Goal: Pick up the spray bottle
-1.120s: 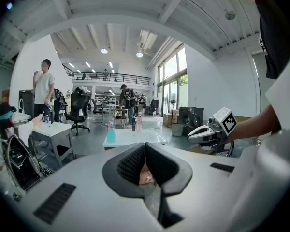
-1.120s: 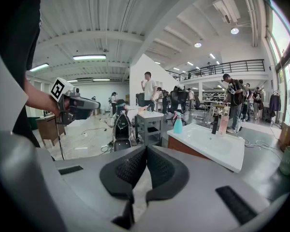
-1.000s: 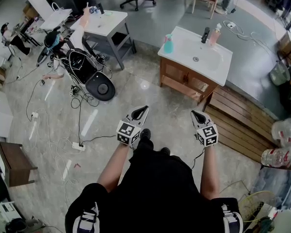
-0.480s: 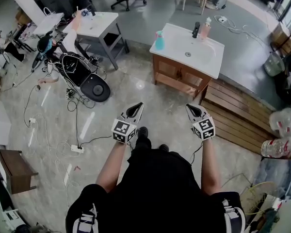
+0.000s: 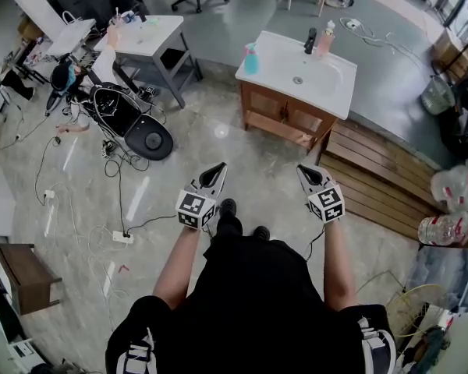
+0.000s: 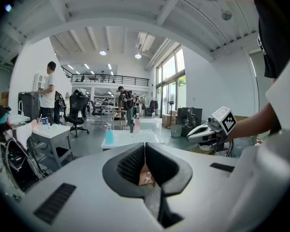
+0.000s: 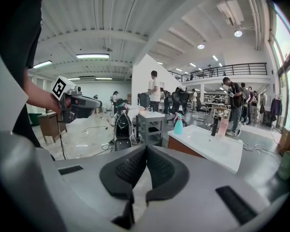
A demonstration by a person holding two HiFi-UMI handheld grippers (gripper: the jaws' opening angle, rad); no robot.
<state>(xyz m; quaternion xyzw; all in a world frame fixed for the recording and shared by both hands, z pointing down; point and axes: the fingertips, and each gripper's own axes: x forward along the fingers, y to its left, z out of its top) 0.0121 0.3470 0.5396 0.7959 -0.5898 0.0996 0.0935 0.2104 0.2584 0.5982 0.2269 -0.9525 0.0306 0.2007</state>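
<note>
Left gripper (image 6: pixel 144 148) jaws together, nothing between; right gripper (image 7: pixel 146 151) the same. Both are out over the floor, well apart from the target. Teal spray bottle (image 5: pixel 251 59) stands upright at the left corner of the white sink desk (image 5: pixel 337 88) ahead. Likely light, stiff plastic, slick, easily tipped; grip the body below the trigger head

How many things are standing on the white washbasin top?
3 on the washbasin top: a teal spray bottle at its left corner, then a dark item and a pink bottle side by side at the far edge. Smaller things may escape the view.
</note>
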